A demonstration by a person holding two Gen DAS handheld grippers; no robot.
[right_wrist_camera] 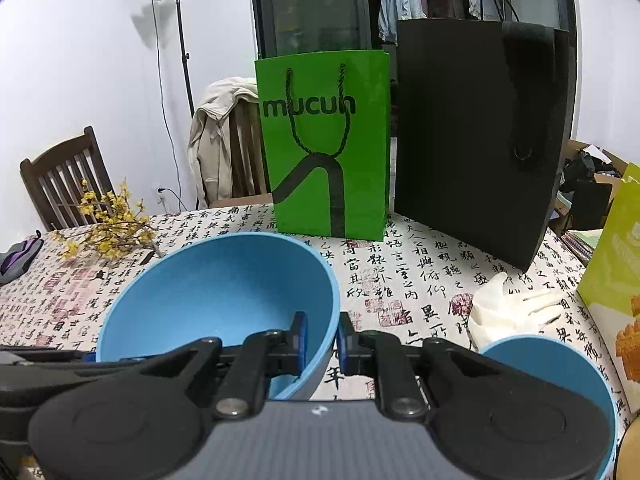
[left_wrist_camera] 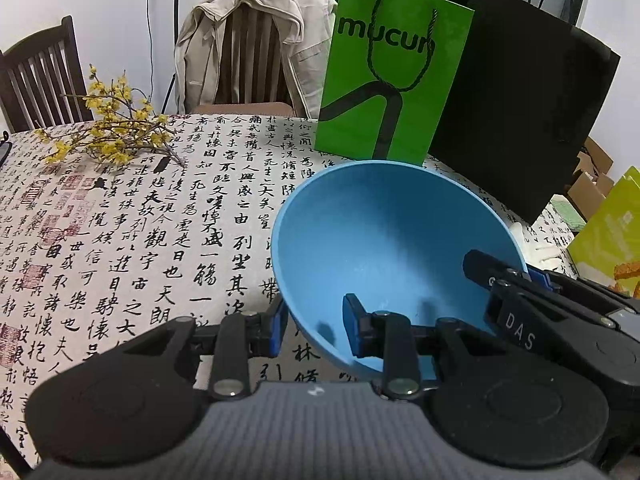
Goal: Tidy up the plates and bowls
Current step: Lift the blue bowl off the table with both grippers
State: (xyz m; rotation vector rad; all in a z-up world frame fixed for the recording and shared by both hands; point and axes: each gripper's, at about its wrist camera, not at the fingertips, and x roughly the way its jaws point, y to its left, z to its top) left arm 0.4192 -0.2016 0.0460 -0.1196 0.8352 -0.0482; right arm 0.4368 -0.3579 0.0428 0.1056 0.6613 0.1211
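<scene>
Held item: large blue bowl [left_wrist_camera: 384, 240], carried tilted above the bench [left_wrist_camera: 120, 240], clear of the cloth, in front of the green bag [left_wrist_camera: 392, 76].
Left gripper [left_wrist_camera: 316, 328]: jaws clenched on the bowl's near-left rim, one pad outside the wall, one inside.
Right gripper [right_wrist_camera: 322, 340]: jaws clenched on the opposite rim of the same bowl, one pad on each face of the wall.
Handling estimate: the bowl looks like thin matte plastic, so probably light and stiff, not brittle. The smooth wall may slip in a rim pinch if the bowl swings.
Grip point: the rim, wall between the pads, on two opposite sides as held now.
Bowl contents: nothing inside.
Second blue bowl [right_wrist_camera: 560, 364]: on the bench at the right, partly hidden by the right gripper; contents cannot be told.
Likely next: judged a nesting candidate for the carried bowl.
Bags: green bag and black bag [right_wrist_camera: 476, 132] stand upright behind; contents not visible.
</scene>
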